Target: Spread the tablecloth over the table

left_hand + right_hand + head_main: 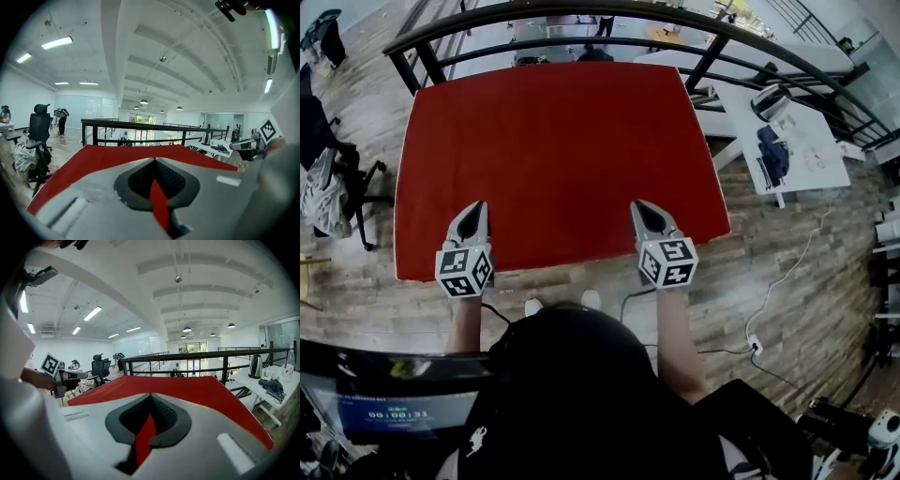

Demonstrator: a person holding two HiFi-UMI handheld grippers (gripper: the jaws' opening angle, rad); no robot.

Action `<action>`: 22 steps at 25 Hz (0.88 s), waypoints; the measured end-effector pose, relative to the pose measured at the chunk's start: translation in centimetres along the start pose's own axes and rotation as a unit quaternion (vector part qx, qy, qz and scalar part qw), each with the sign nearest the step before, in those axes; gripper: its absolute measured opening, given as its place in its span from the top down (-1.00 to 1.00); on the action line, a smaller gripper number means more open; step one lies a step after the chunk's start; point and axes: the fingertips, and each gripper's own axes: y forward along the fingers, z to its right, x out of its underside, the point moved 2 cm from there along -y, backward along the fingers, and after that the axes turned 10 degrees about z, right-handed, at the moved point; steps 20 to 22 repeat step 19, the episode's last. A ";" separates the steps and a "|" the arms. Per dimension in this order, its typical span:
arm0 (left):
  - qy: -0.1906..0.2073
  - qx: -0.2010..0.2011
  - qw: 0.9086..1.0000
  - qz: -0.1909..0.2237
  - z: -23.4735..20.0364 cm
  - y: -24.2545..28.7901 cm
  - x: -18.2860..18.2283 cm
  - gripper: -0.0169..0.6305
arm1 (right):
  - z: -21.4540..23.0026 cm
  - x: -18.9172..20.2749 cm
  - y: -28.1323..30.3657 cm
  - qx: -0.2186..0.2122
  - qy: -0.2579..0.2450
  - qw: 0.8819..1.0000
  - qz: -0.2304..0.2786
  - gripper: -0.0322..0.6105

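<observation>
A red tablecloth lies stretched flat over the table, reaching the railing at the far side. My left gripper is shut on its near edge at the left, and my right gripper is shut on the near edge at the right. In the left gripper view a strip of red cloth is pinched between the closed jaws of the left gripper, and the cloth spreads out ahead. The right gripper view shows the same: the red strip sits in the right gripper, with the cloth beyond.
A black railing runs just behind the table. To the right stands a white table with a kettle and dark clothing. An office chair with clothes on it stands at the left. Cables lie on the wooden floor.
</observation>
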 end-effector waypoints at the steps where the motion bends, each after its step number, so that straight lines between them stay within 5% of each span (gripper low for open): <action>1: 0.000 -0.005 1.000 0.001 0.0 -0.1 -0.1 0.93 | 0.3 0.1 -0.2 -0.001 -0.001 1.000 -0.001 0.87; 22: 0.014 -0.020 1.000 -0.003 -1.4 -0.5 -0.9 0.93 | 0.6 -0.3 0.8 -0.005 -0.003 1.000 0.008 0.87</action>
